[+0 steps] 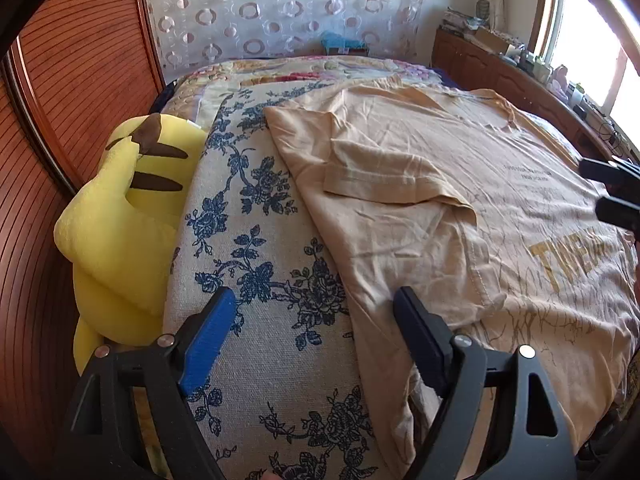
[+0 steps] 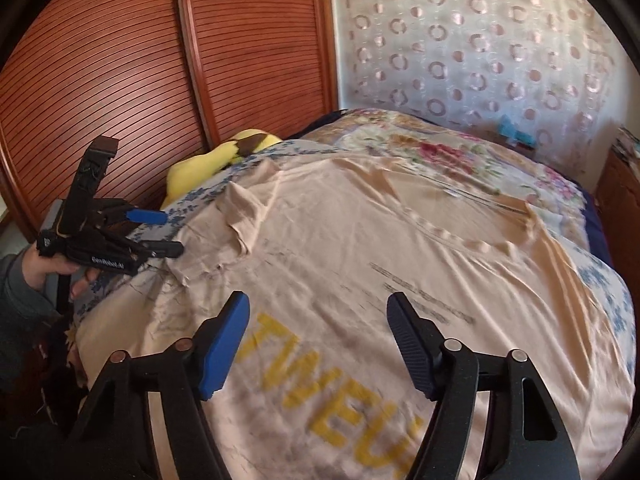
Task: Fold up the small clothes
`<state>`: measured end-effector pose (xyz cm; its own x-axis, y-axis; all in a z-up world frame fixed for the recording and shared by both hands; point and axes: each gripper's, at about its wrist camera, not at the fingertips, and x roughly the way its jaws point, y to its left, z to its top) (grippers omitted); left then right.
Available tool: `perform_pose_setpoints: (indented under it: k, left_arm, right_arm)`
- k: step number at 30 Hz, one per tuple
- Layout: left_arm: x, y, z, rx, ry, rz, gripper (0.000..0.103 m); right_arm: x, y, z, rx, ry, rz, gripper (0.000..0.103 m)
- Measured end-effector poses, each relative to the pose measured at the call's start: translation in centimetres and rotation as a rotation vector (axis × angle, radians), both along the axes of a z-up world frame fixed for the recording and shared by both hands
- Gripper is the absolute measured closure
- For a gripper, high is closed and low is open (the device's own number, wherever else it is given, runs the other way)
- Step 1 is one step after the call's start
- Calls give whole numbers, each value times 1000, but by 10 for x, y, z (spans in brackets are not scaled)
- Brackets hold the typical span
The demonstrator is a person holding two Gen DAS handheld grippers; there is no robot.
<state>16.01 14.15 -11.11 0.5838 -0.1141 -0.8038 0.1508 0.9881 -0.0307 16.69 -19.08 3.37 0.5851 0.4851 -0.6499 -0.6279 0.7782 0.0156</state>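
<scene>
I saw no container on the bed (image 1: pixel 280 360); only cloth and a toy lay on it. The beige T-shirt (image 1: pixel 420 200) was spread on the blue-flowered bedspread (image 1: pixel 256 240), print side up, with the yellow letters (image 2: pixel 320 392) near the lower hem. Its left sleeve (image 1: pixel 384 176) was folded inward and lay on top of the shirt body.

The left gripper (image 1: pixel 316 312) had its jaws apart and held nothing. They hung over the left side edge of the T-shirt: the blue finger was above the bedspread and the dark finger above the beige cloth. I could not tell if the fingers touched the fabric.

The right gripper (image 2: pixel 318 316) also had its jaws apart and empty. They were over the middle of the T-shirt, with the yellow letters between and below them. In the right wrist view I saw the left gripper from the side, at the shirt's left edge just beside the folded sleeve, held by the person's hand (image 2: pixel 48 268).

A yellow plush toy (image 1: pixel 120 220) lay at the left side of the bed, against the wooden slatted doors (image 2: pixel 140 60). A curtain with rings (image 1: pixel 280 8) hung behind the head of the bed.
</scene>
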Motion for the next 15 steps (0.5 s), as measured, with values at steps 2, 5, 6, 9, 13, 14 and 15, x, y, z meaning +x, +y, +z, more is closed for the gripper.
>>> perform_pose_setpoints:
  k: [2, 5, 6, 9, 13, 14, 15]
  left_arm:
    - [-1, 2, -1, -1, -13, 6, 15]
    - [0, 3, -2, -3, -15, 13, 13]
    - [1, 3, -2, -2, -15, 14, 13]
    - [0, 3, -2, -1, -15, 18, 12]
    - [-1, 4, -3, -4, -19, 19, 12]
    - [-1, 5, -3, -5, -19, 19, 12]
    - [-1, 5, -3, -6, -19, 19, 12]
  right_arm:
    - [17, 19, -1, -1, 20, 38, 40]
    - [45, 45, -5, 11, 70, 81, 49]
    - [56, 52, -7, 16, 85, 92, 51]
    - [79, 79, -17, 6, 117, 122, 55]
    - [99, 108, -33, -33, 140, 147, 58]
    - [103, 113, -37, -45, 148, 150, 59]
    - [108, 120, -39, -60, 158, 150, 62]
